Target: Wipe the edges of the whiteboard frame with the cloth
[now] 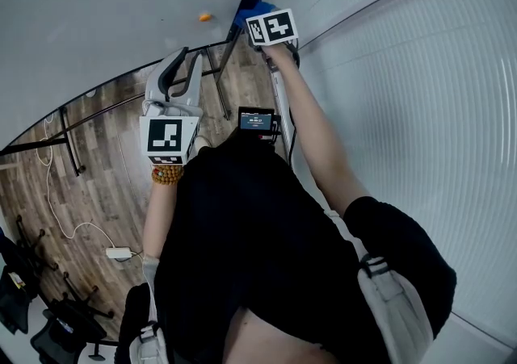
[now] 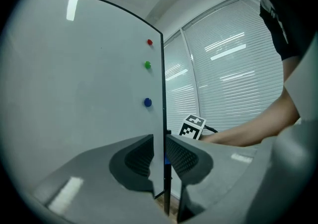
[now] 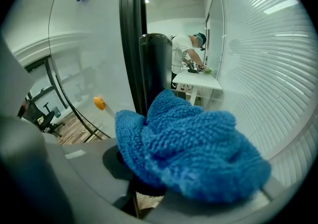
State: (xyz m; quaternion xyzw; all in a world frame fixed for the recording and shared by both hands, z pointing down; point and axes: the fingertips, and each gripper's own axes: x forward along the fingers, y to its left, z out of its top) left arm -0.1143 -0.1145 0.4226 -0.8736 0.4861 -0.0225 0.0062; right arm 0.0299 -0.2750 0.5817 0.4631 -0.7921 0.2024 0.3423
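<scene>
Step in hand, as judged: wiping pass along the whiteboard frame [image 3: 130,44], the dark upright strip at upper centre-left of the right gripper view.
Right gripper [image 3: 149,181]: clamped on the blue cloth [image 3: 194,158], which is bunched at lower centre and appears to touch the frame.
Left gripper [image 2: 164,161]: jaws apart, straddling the frame edge at lower centre.
Next move calls for: sliding the cloth along the edge while keeping contact.

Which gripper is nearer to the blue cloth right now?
Right. The right gripper is shut on the cloth, which it holds beside the whiteboard frame. The left gripper is open and empty, lined up with that frame, apart from the cloth.
</scene>
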